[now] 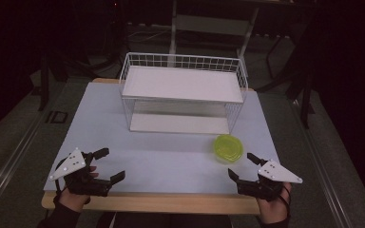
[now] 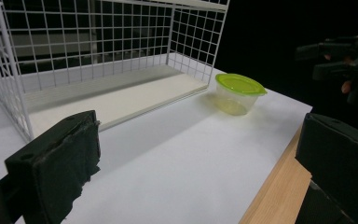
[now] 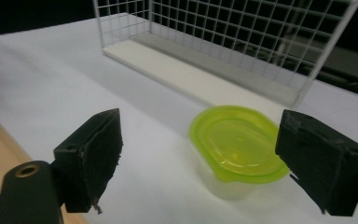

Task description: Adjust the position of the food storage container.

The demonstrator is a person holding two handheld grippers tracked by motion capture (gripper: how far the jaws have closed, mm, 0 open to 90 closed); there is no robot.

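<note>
White table: a board (image 1: 161, 156) is lying under a wire rack (image 1: 183, 92), with a wooden strip running along the near edge.
Tub: a small clear tub with a green lid (image 1: 228, 148) is sitting upright on the table, just right of the rack's front corner, lid facing up.
Long axis: the lid is looking slightly oval from the right gripper view (image 3: 235, 147), but I cannot tell a clear long direction.
Left gripper: it (image 1: 105, 165) is hovering at the near left, jaws spread, holding nothing.
Right gripper: it (image 1: 243, 166) is hovering just short of the tub, jaws spread wide, holding nothing.
Likely step: the right gripper seems to be lining up to grasp the tub.
Doing it well: keeping the jaws level, straddling the walls below the lid rim, and closing gently, since thin plastic will probably flex.
</note>
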